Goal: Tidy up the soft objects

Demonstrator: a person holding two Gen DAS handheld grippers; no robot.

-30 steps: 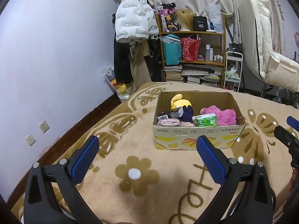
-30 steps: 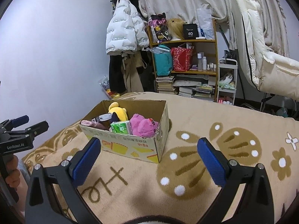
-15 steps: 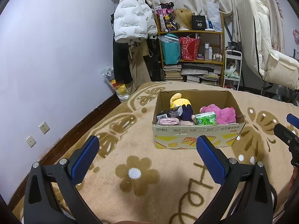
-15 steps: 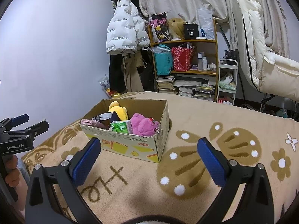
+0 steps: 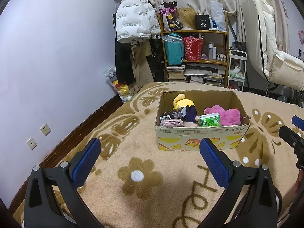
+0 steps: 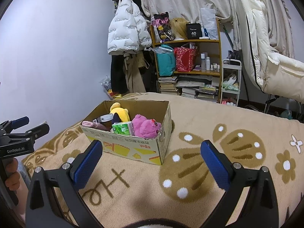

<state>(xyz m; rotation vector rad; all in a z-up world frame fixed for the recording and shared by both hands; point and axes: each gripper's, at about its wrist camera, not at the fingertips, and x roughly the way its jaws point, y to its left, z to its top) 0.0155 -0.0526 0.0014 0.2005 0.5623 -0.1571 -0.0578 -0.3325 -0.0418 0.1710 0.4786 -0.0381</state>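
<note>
A cardboard box (image 5: 201, 136) stands on the tan flowered blanket (image 5: 140, 176). Inside it lie a yellow plush (image 5: 183, 101), a pink plush (image 5: 228, 115), a green tissue pack (image 5: 210, 120), a dark plush (image 5: 191, 112), a rolled pink cloth (image 5: 171, 122) and a black packet (image 5: 172, 115). The box also shows in the right wrist view (image 6: 133, 148). My left gripper (image 5: 150, 152) is open and empty, short of the box. My right gripper (image 6: 152, 153) is open and empty, near the box's right corner. Each gripper shows at the edge of the other's view.
A wooden shelf (image 5: 195, 57) with bags, books and bottles stands beyond the bed. A white puffer jacket (image 5: 133, 19) hangs at the wall. A white padded chair (image 5: 275, 62) is at the right. The wall (image 5: 47, 66) runs along the bed's left side.
Both views have shifted very slightly; the box sits a little lower in the left wrist view. Both grippers stay open and empty.
</note>
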